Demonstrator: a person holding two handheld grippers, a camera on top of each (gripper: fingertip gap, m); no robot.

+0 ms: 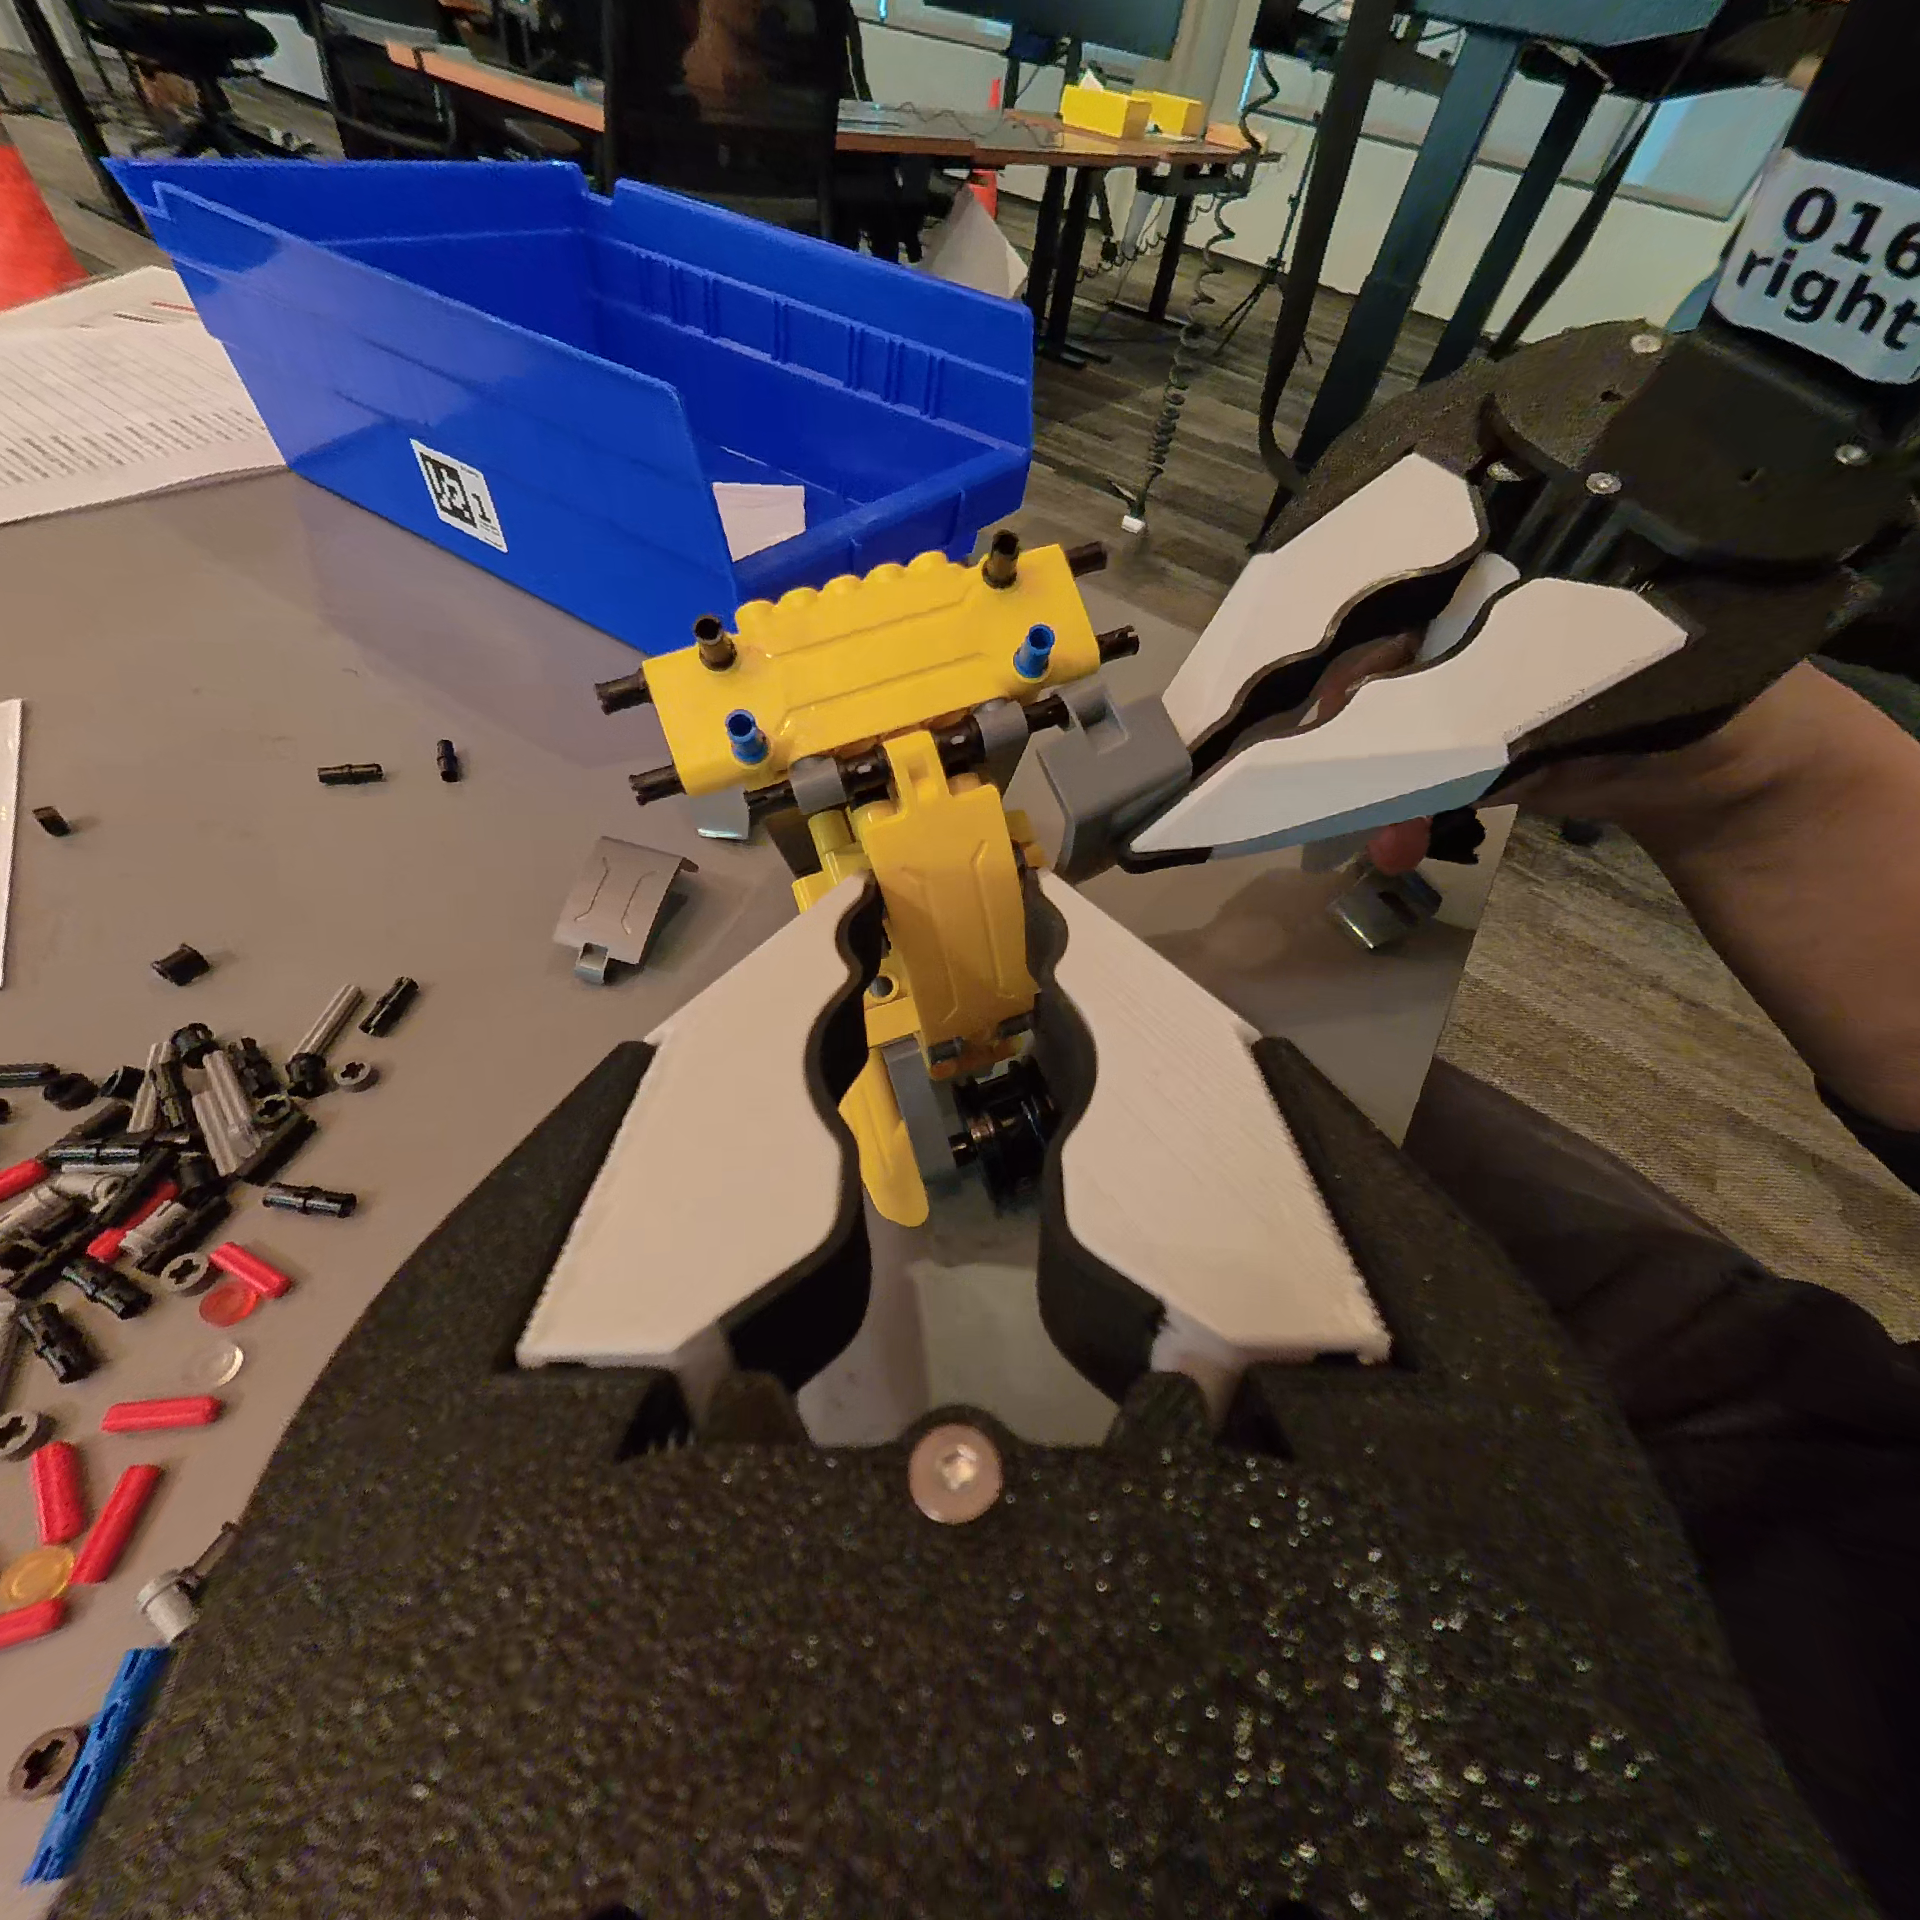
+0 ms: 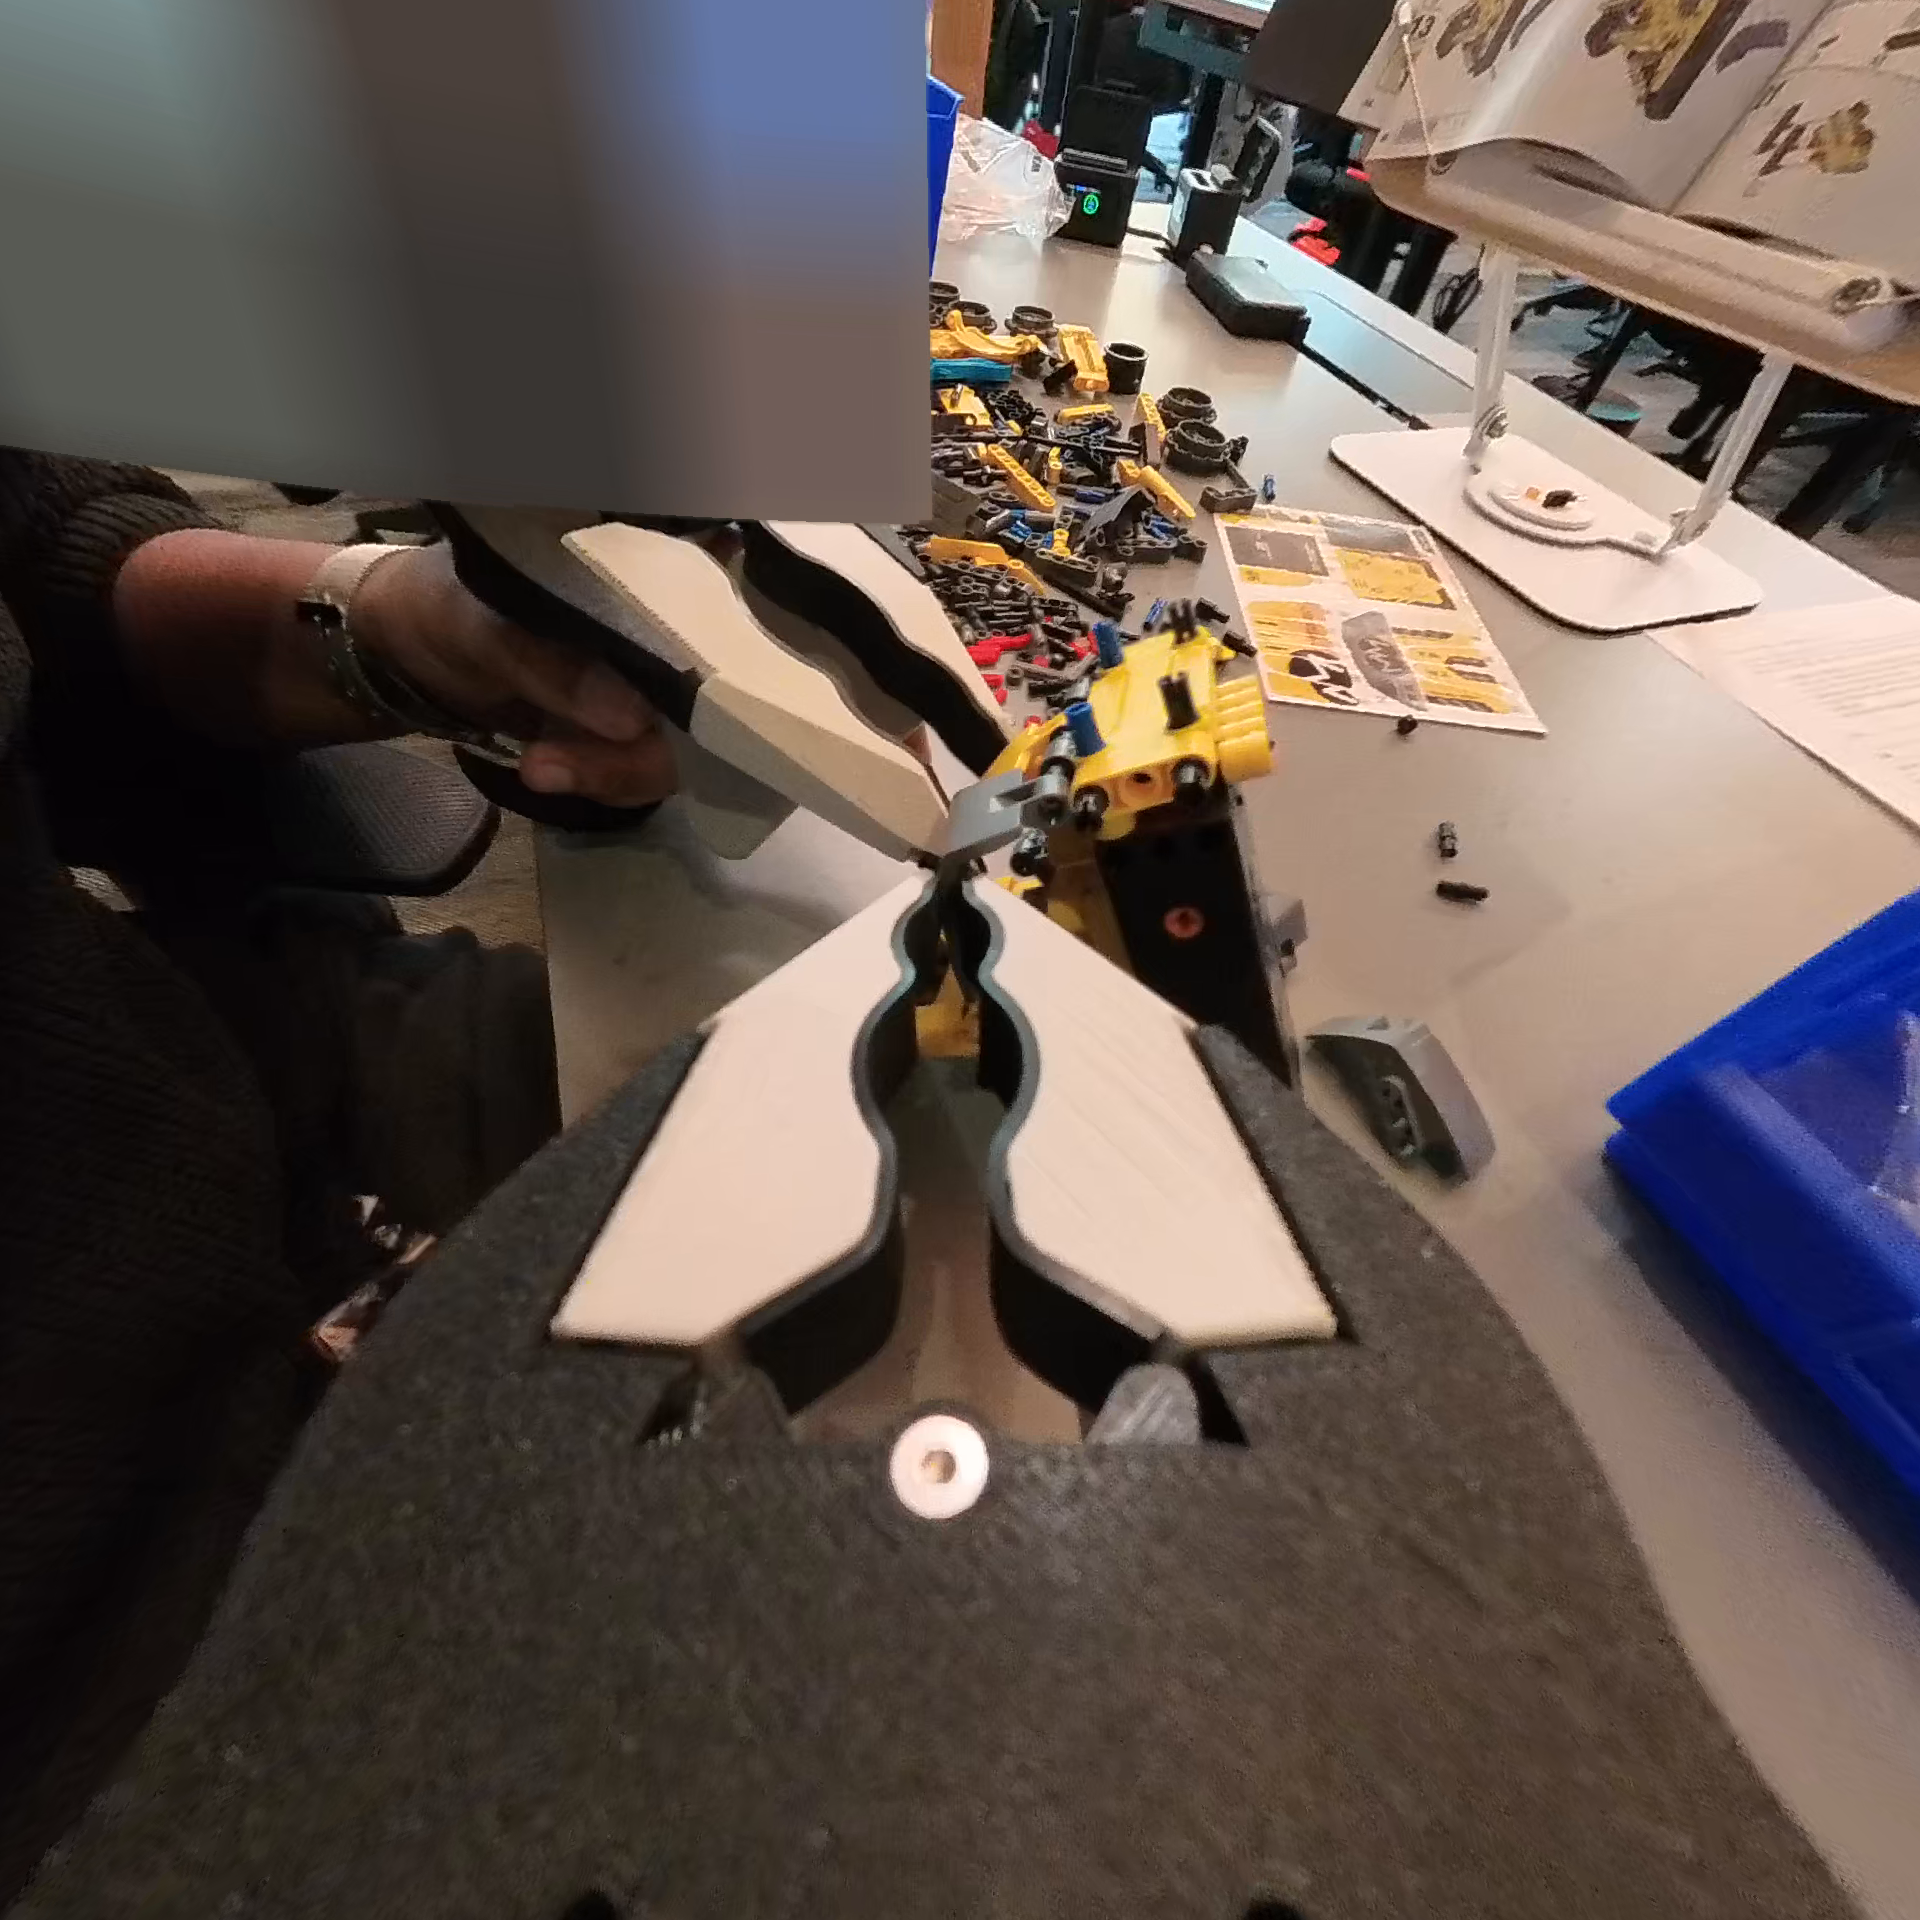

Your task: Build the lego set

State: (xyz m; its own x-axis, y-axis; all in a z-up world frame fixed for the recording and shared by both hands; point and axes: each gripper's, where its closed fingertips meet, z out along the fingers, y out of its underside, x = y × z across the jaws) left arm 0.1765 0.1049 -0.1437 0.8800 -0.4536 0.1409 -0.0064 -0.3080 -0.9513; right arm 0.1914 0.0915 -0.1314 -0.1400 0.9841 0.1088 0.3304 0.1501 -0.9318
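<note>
My left gripper [image 1: 951,904] is shut on the yellow arm of a yellow toy-brick model [image 1: 883,665] with black and blue pins, and holds it above the grey table [image 1: 343,644]. My right gripper [image 1: 1143,836] comes in from the upper right and is shut on a grey panel piece [image 1: 1112,790] at the model's right side. In the right wrist view my right gripper [image 2: 948,885] pinches that grey panel piece [image 2: 992,821] by a thin edge. The model [image 2: 1153,717] is just beyond it. The left gripper's fingers [image 2: 790,727] reach in from the left, held by a hand.
A blue bin [image 1: 582,343] stands behind the model; it also shows at right in the right wrist view [image 2: 1787,1164]. Loose pins [image 1: 135,1174] and a grey panel [image 1: 623,904] lie at left. A parts pile [image 2: 1060,488], an instruction sheet [image 2: 1371,623], a booklet stand [image 2: 1538,520] and another grey panel [image 2: 1403,1101] are on the table. My left and right fingertips are right by each other.
</note>
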